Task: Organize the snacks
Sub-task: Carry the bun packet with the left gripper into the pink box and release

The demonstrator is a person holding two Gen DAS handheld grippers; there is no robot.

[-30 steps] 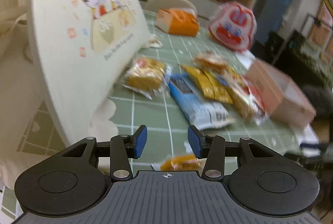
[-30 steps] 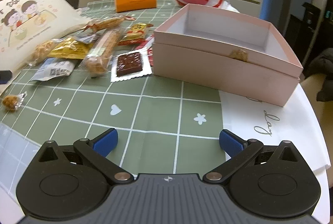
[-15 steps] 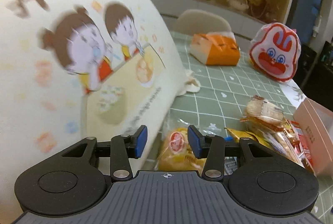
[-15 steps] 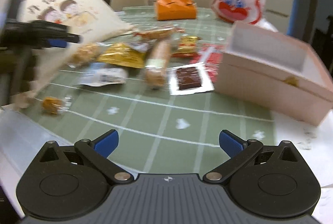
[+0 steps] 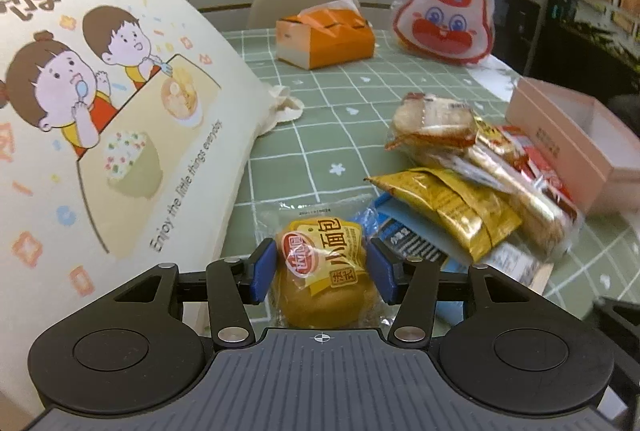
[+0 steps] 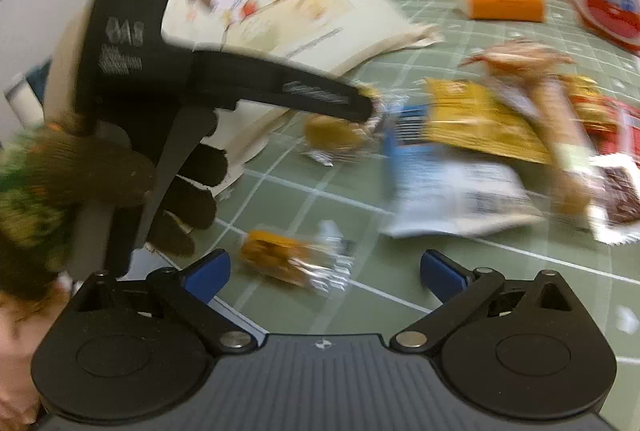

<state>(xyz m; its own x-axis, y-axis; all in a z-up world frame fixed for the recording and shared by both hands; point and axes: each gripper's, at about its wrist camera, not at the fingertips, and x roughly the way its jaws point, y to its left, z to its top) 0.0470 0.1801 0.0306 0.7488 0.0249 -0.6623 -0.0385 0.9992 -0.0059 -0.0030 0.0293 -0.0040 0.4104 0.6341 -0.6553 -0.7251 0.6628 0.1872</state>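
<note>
Shelves of figurines are lining the wall behind a table (image 5: 320,135) in a green grid cloth, where wrapped snacks are lying in a loose heap towards the right edge, beside an open pink box (image 5: 576,135). Nearer the left edge, against a cream cartoon-printed bag (image 5: 112,119), the left gripper (image 5: 322,271) is straddling a small bread bun in a clear wrapper (image 5: 324,271); its jaws have just been opening and are standing wide, one blue pad on either side of the bun, and whether they are touching the film I cannot tell. The bun is likely light and soft under slippery, crinkly film, so it should be taken across its plump middle with a gentle squeeze, not by the flat sealed ends. The right gripper (image 6: 324,273) is hanging wide apart and holding nothing, though its jaws have just been closing slightly; a small wrapped orange snack (image 6: 292,263) is lying on the cloth just ahead of it. The left wrist view is giving the bun's label and the pink box sharply. The right wrist view, heavily blurred, is showing what the other cannot: the left gripper from the side, a dark-gloved hand (image 6: 188,191) gripping its handle, and that lone orange snack near the table's front edge.
</note>
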